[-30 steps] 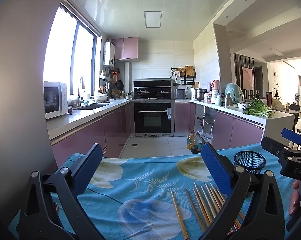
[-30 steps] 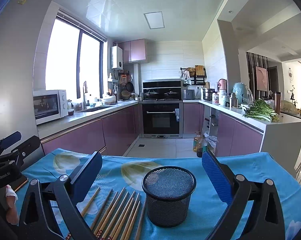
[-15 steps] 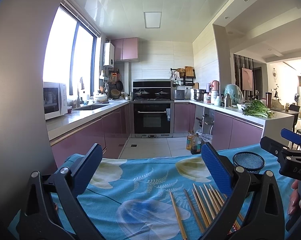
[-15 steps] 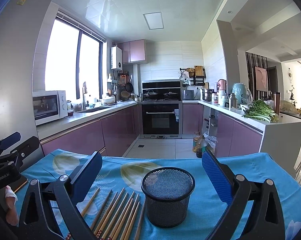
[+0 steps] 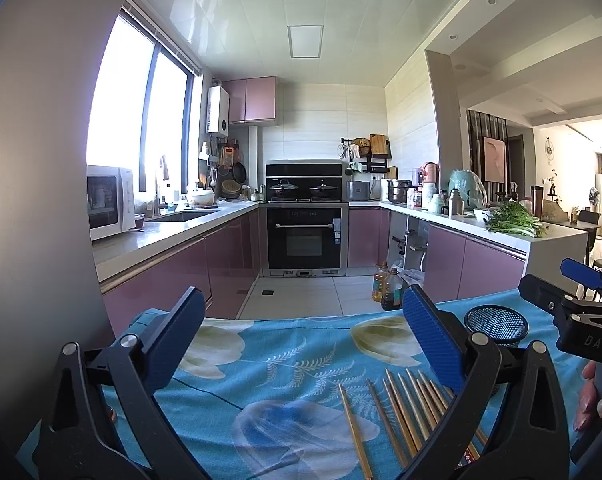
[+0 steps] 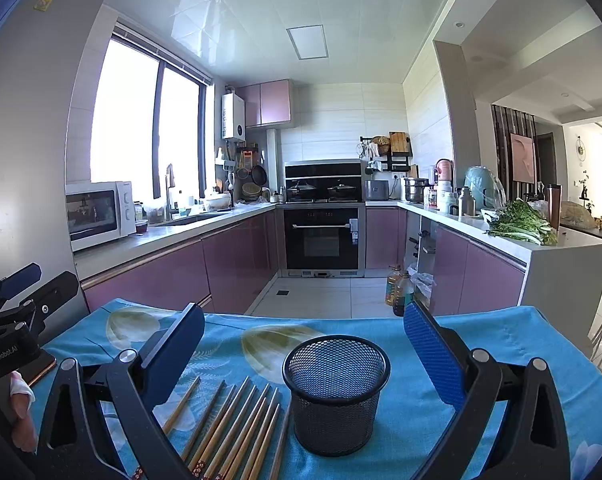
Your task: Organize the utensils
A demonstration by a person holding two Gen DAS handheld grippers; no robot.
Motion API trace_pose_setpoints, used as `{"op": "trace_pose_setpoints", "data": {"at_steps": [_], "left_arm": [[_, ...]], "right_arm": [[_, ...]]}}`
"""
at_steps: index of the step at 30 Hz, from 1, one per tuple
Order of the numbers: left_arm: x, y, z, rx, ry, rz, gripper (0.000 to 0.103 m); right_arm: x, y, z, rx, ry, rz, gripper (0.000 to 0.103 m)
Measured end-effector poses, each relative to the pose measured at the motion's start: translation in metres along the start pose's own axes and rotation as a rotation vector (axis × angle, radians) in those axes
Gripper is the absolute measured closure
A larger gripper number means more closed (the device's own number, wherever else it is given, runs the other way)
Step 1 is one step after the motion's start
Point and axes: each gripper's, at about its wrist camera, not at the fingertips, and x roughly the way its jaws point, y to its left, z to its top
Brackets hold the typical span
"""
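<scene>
Several wooden chopsticks (image 6: 237, 424) lie side by side on a blue floral tablecloth (image 6: 413, 400), just left of an upright black mesh cup (image 6: 336, 392). My right gripper (image 6: 304, 354) is open and empty, held above the cloth with the cup between its fingers' line of sight. My left gripper (image 5: 301, 340) is open and empty, with the chopsticks (image 5: 405, 412) below its right finger and the mesh cup (image 5: 497, 325) to its right. The right gripper shows at the left wrist view's right edge (image 5: 573, 300).
The table's far edge drops to a tiled kitchen floor (image 6: 313, 300). Oil bottles (image 6: 399, 290) stand on the floor beyond. Purple cabinets, an oven and counters lie further back. A phone-like object (image 6: 41, 368) lies on the cloth at the left.
Both grippers have shifted very slightly; the views are nearly the same. Nothing was grasped or released.
</scene>
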Motion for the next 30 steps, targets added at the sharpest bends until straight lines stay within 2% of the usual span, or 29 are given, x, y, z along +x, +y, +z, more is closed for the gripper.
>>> {"op": "trace_pose_setpoints", "data": {"at_steps": [30], "left_arm": [[0.0012, 0.0035, -0.001, -0.006, 0.0, -0.005, 0.006]], "right_arm": [[0.0004, 0.0009, -0.0002, 0.001, -0.002, -0.001, 0.006]]}}
